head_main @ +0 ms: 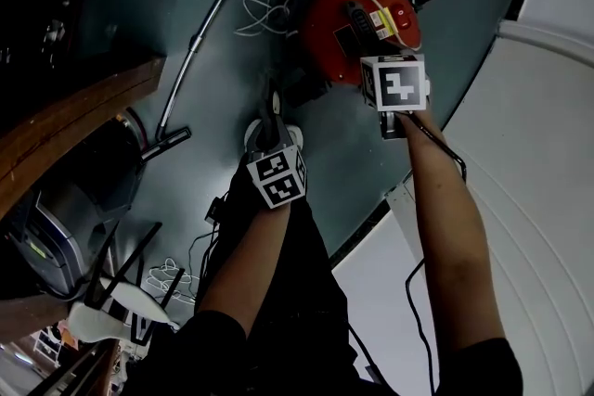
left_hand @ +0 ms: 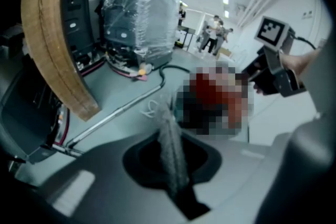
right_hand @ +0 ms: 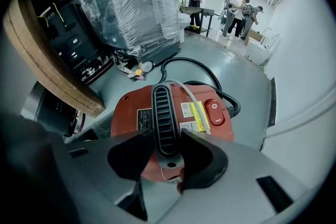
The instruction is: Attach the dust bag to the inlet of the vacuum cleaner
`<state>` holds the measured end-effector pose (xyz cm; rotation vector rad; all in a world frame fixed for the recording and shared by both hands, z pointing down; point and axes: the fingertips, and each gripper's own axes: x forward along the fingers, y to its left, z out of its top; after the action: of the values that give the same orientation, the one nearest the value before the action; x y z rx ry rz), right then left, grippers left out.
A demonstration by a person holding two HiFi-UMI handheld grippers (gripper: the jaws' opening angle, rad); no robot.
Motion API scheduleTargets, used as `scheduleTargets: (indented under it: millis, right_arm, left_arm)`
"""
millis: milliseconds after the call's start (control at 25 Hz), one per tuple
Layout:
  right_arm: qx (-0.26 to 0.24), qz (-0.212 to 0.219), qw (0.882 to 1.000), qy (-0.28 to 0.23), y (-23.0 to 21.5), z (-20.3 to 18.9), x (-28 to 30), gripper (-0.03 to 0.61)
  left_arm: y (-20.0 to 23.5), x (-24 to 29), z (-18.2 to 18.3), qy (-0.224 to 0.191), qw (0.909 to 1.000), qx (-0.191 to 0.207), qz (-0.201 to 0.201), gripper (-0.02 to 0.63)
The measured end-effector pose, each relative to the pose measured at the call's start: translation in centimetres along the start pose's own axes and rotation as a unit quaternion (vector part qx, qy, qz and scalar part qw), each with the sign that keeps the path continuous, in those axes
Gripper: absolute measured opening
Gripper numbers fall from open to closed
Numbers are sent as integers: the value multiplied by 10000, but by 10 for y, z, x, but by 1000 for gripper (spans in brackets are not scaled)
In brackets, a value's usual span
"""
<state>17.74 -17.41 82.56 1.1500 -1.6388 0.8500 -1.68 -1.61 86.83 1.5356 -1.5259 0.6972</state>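
Two grippers low over a grey floor (head_main: 111,14). Left gripper (left_hand: 176,186) nearly pressed together, pinching one thin grey bag (left_hand: 170,139) by its edge (near the vacuum, not on it). Right gripper (right_hand: 167,157) spread wide, pads against both sides of the black handle (right_hand: 165,107) atop one red vacuum (right_hand: 210,131). Beyond, one black hose (right_hand: 184,59) looping behind the vacuum. One metal wand (head_main: 202,42) flat on the floor. Farther off, one plastic-wrapped machine (right_hand: 131,8), then several people (right_hand: 239,5).

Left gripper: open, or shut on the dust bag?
Shut on it: the left gripper pinches a thin grey fold of the dust bag between nearly closed jaws.
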Motion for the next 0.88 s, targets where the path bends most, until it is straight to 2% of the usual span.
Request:
scheduleTargets:
  millis: [200, 360, 640, 880]
  right_arm:
    - [161, 133, 9996, -176, 19, 14, -8, 147]
    - [204, 394, 9986, -284, 35, 19, -1, 144]
    - [292, 371, 9985, -272, 41, 16, 8, 143]
    - [339, 350, 9985, -234, 42, 15, 9, 144]
  left_arm:
    - [7, 10, -5, 17, 9992, -362, 158, 21]
    - [27, 17, 4, -173, 9974, -637, 298, 21]
    - [43, 29, 40, -639, 9950, -688, 346, 21]
    - [43, 35, 38, -618, 9960, -516, 376, 21]
